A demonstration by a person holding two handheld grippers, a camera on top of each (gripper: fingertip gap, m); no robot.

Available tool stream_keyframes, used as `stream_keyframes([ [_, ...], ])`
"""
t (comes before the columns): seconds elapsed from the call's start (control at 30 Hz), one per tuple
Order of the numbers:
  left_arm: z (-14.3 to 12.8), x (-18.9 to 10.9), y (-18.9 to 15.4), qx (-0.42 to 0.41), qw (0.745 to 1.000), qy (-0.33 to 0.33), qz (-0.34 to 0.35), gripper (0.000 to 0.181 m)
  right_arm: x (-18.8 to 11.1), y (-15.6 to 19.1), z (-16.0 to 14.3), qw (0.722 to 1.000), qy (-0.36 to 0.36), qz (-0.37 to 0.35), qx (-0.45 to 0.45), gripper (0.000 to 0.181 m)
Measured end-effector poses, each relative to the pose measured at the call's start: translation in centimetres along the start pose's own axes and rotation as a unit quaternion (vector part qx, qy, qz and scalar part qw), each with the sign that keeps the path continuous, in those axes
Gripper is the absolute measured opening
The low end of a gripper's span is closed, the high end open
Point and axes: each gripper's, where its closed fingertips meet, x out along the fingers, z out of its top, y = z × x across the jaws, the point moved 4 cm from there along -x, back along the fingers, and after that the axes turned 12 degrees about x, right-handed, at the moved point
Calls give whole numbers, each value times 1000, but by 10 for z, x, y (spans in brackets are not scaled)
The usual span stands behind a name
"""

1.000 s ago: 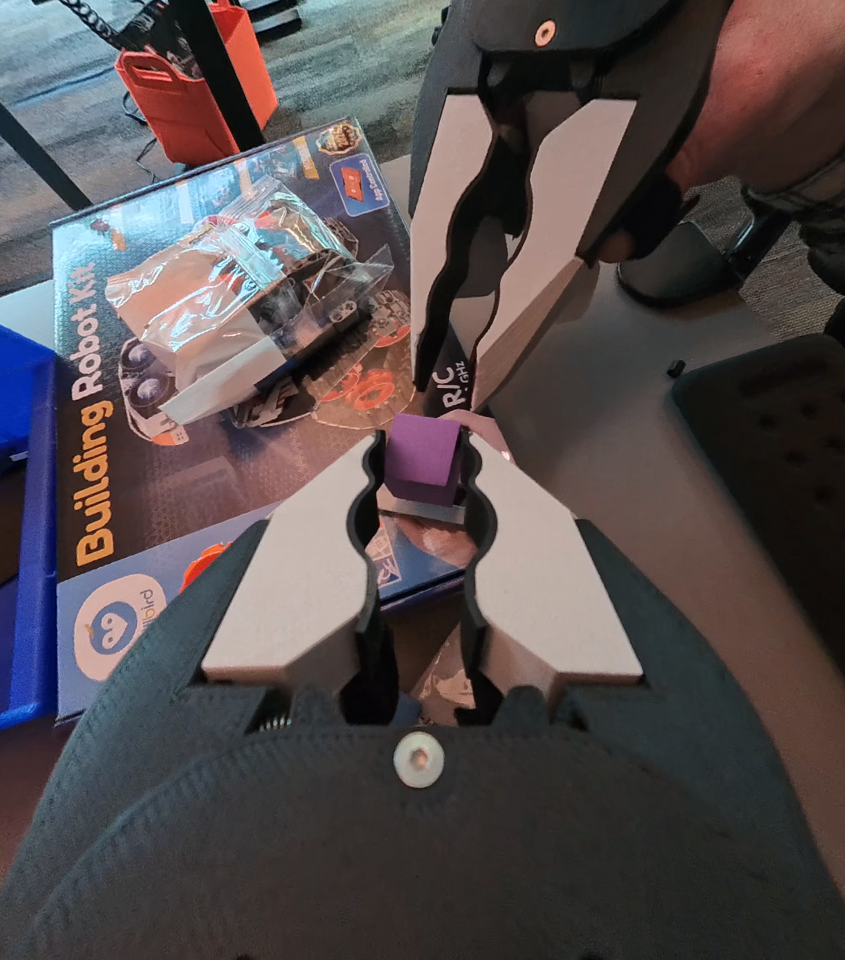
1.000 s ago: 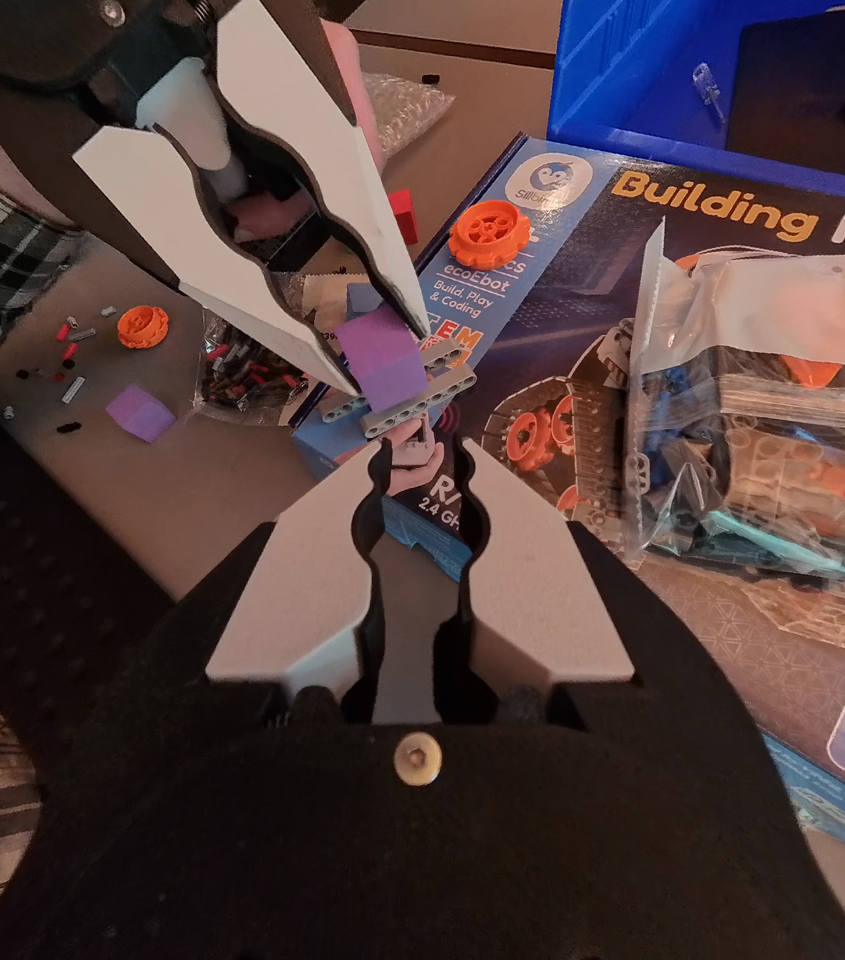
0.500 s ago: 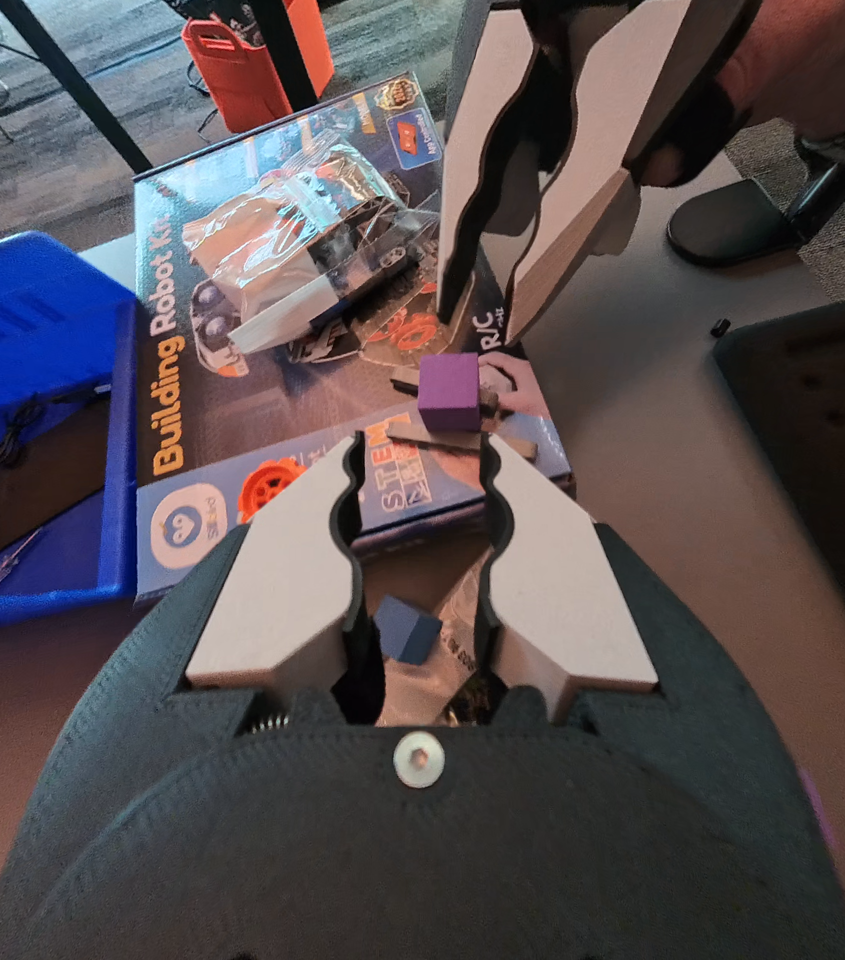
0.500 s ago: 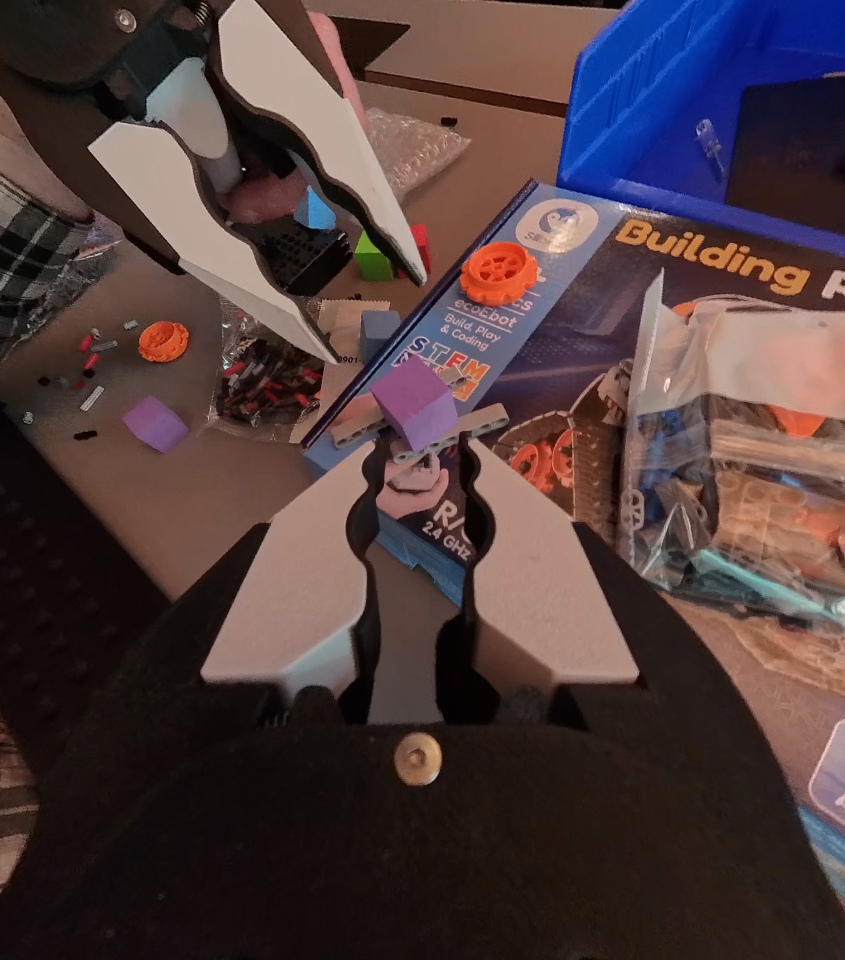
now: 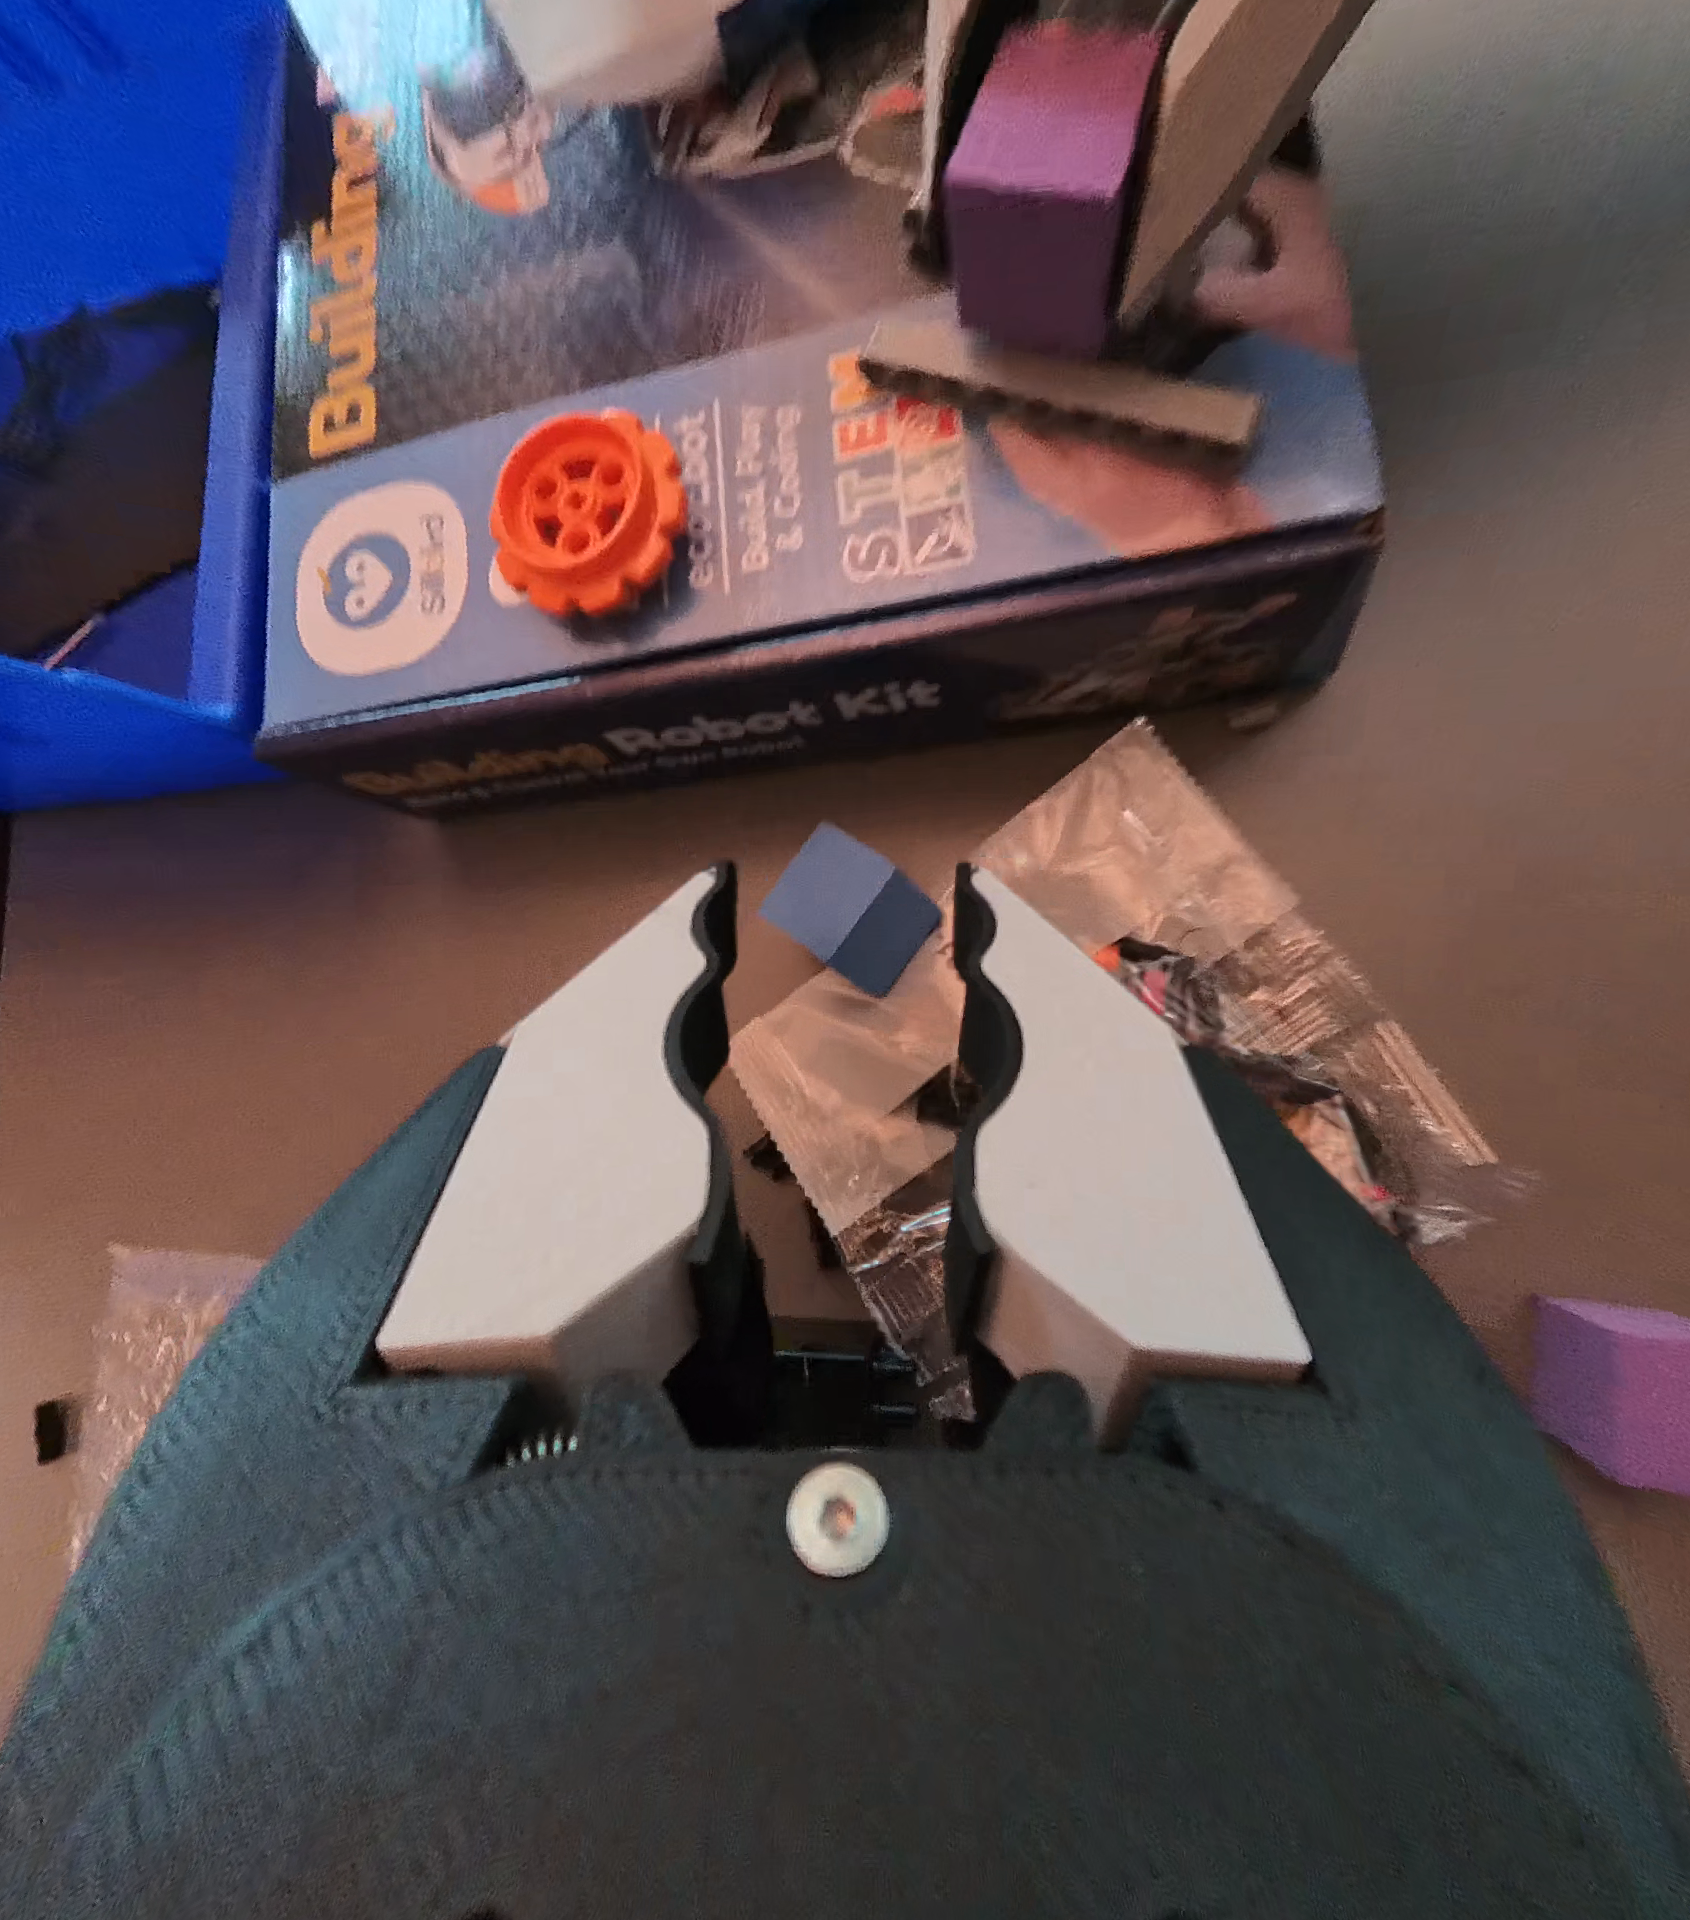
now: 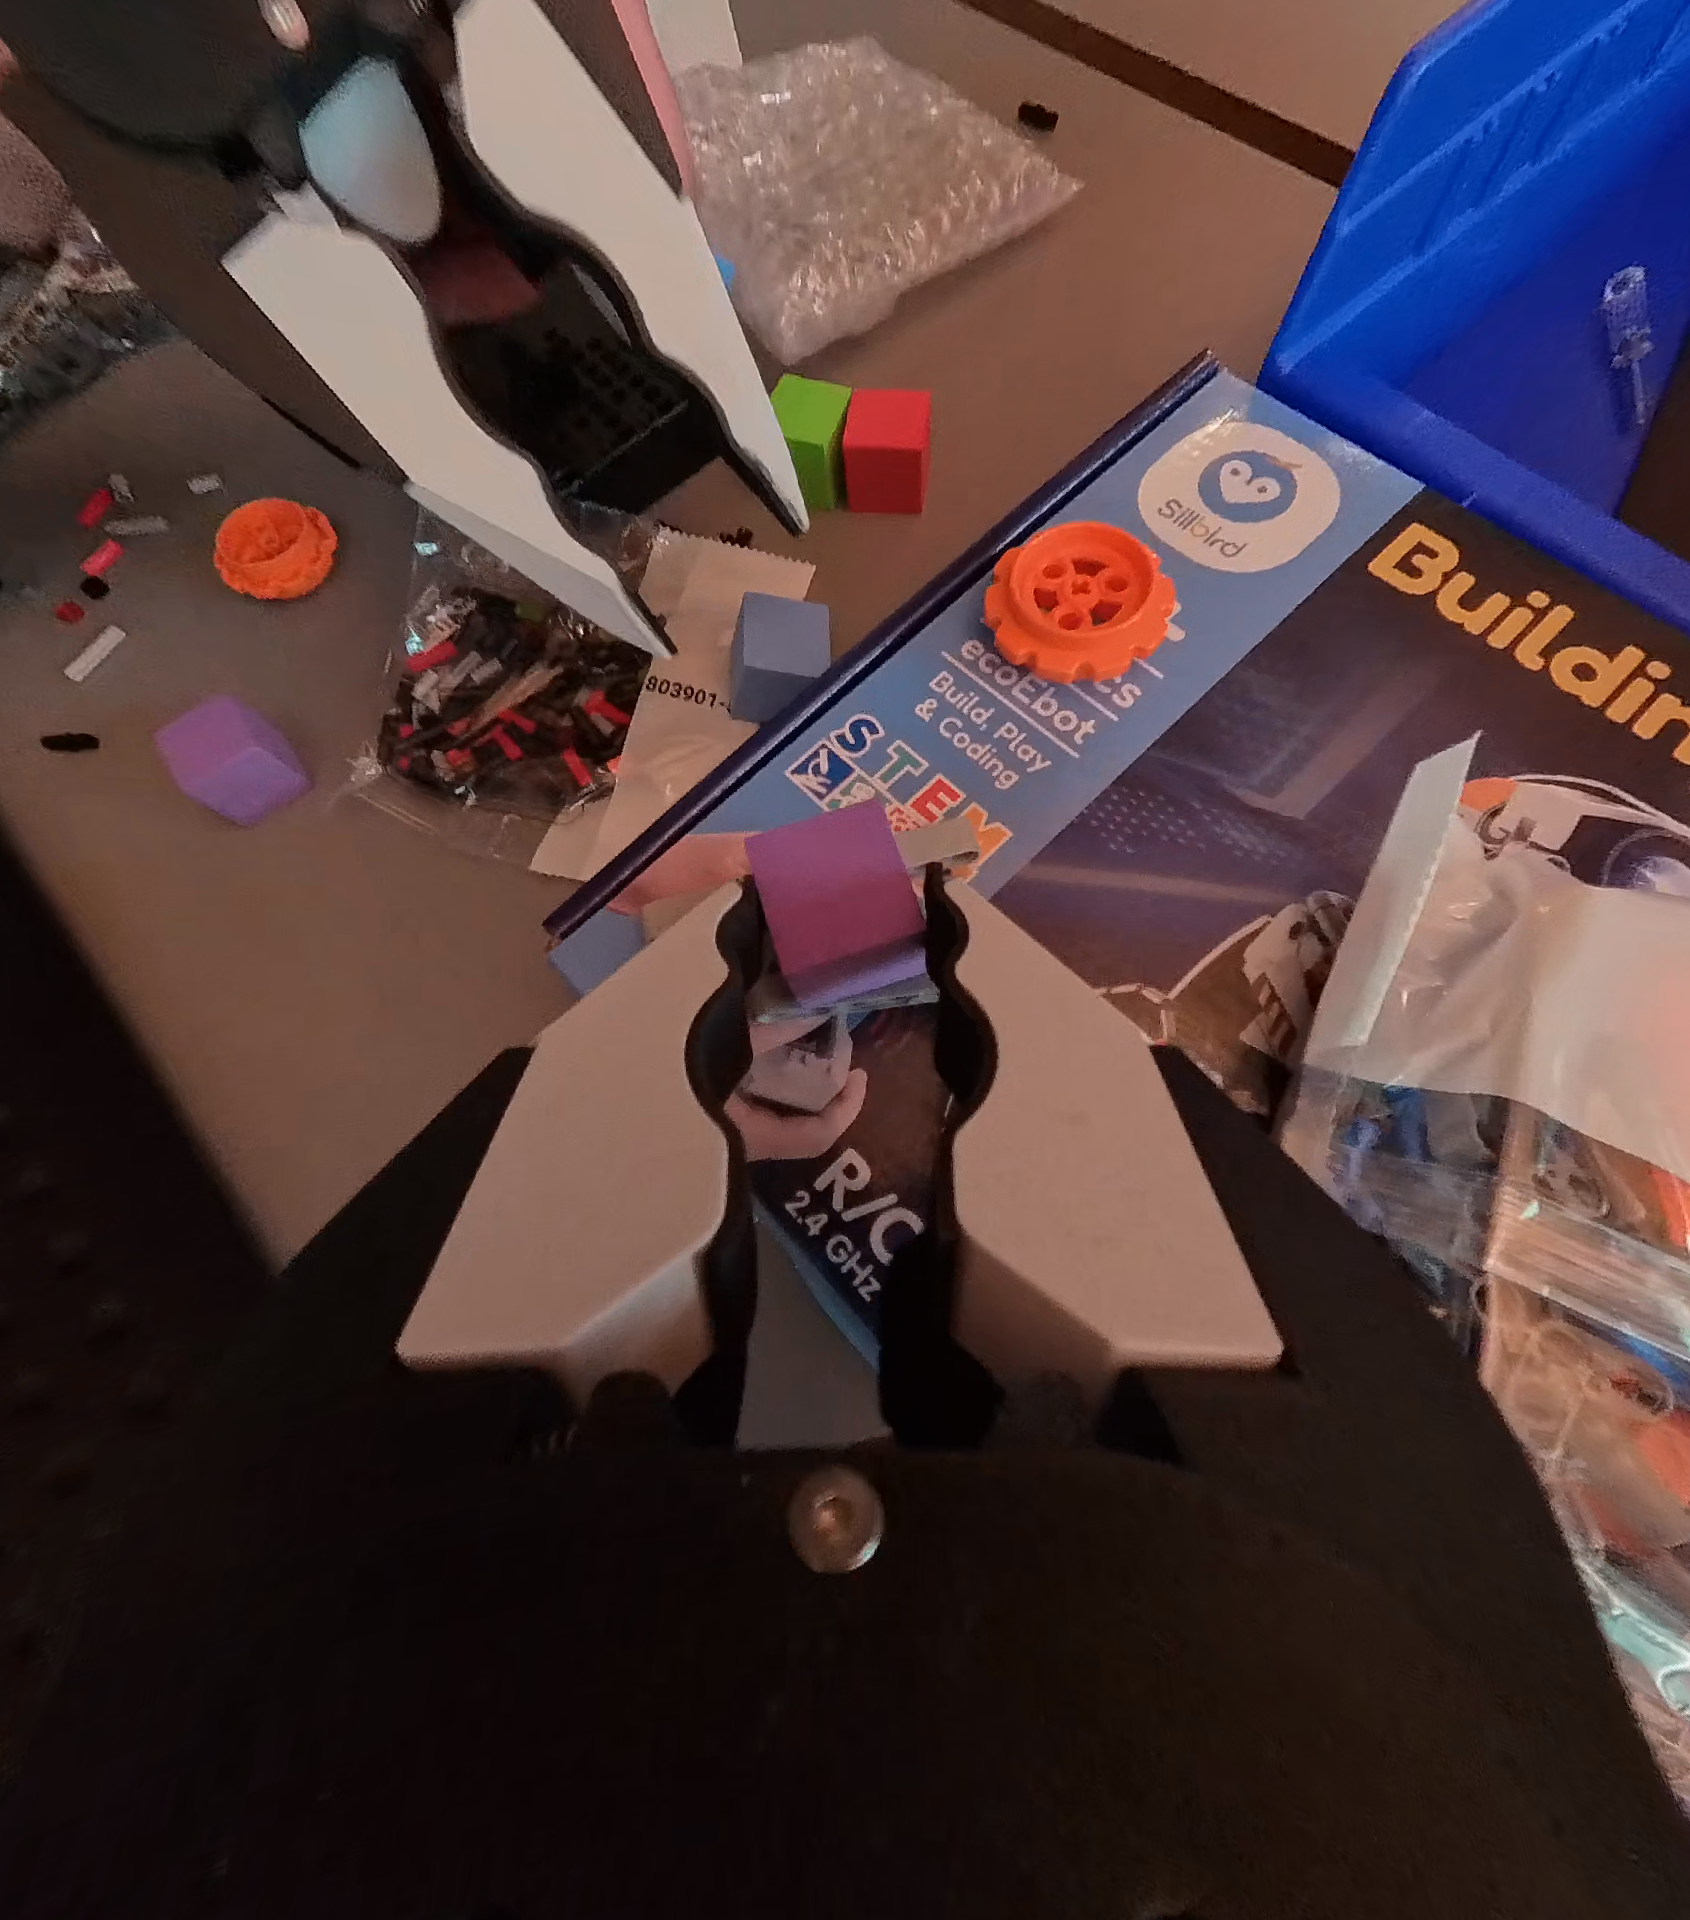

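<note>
At the far-left edge of the surface a blue bin (image 5: 41, 312) was seen, and just beside it a printed kit box (image 5: 612, 436) was laid flat, with an orange wheel (image 5: 586, 530) resting near its front-left corner. In front of the box the left gripper (image 5: 841, 878) was held over the surface with its jaws released and nothing between them. A blue cube (image 5: 849, 920) was framed just past the tips, and it lay partly on a clear bag of small parts (image 5: 1236, 1018). Over at the box's front-right corner a purple cube (image 6: 830, 914) was clenched in the jaws of the right gripper (image 6: 836, 888), directly over a grey beam (image 5: 1059, 400). Whether cube and beam were touching could not be told. The grip was judged square, with the cube taken on opposite faces. Further right, near the surface's edge, a second purple cube (image 5: 1672, 1413) was left on its own.
</note>
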Motion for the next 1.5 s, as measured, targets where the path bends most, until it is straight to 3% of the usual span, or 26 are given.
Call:
stream_keyframes([
  [0.2,-14,9,4,-11,1000,22,19,44,-7,-3,8,999,-26,-18,29,30],
  [0.53,-22,28,-2,8,999,39,-19,37,3,-1,0,998,-8,-50,37,34],
  [0.87,-21,23,-2,14,999,38,-9,34,-24,-6,-6,997,-27,-52,58,41],
  [1.03,-11,9,1,18,999,26,5,34,-18,-9,-20,996,2,-3,93,49],
  [1.33,8,-9,-1,32,999,4,18,34,-8,-1,-13,993,5,69,95,57],
  [1.5,37,-25,1,42,998,-38,34,34,-9,0,-13,993,5,71,93,61],
])
